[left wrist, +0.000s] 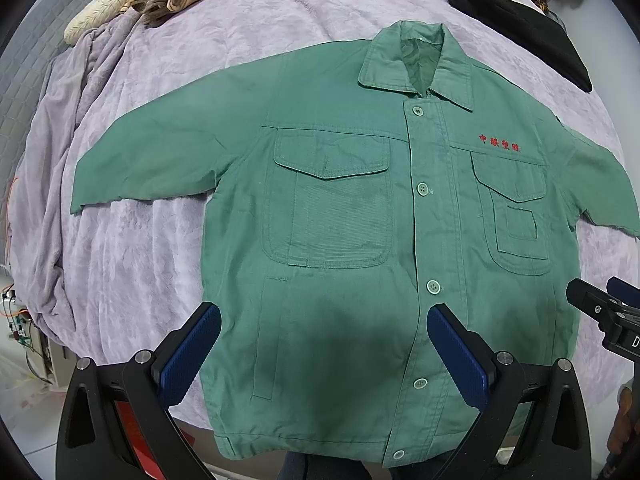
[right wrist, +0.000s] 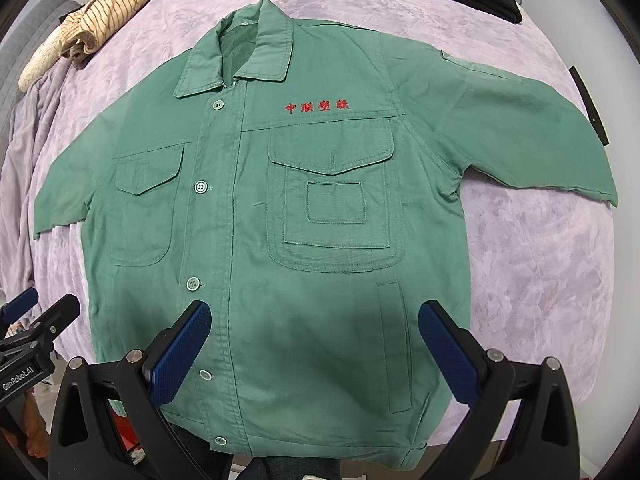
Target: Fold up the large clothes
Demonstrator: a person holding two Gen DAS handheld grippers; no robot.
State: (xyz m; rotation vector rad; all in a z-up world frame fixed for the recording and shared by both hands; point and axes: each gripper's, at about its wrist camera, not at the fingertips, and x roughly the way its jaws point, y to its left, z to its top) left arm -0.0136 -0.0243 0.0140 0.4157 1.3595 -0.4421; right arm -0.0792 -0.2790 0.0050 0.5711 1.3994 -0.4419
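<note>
Left wrist view: green jacket point(left wrist: 340, 216) flat on the bed point(left wrist: 160, 240), collar at twelve o'clock; left gripper point(left wrist: 324, 352) and right gripper point(right wrist: 314, 350) fingers spread wide, empty.

Matt green woven cloth jacket point(left wrist: 344, 216), plush lilac blanket point(left wrist: 160, 80), ribbed blue rubbery tongs pads point(left wrist: 192, 356)

My left wrist camera looked down and forward along its fingers from above the hem of the green jacket point(left wrist: 340, 216), close in. My right wrist camera faced the same way, just beside it. Both shared the whole jacket, the lilac bedspread point(left wrist: 160, 92) and the striped garment point(right wrist: 104, 12).
</note>
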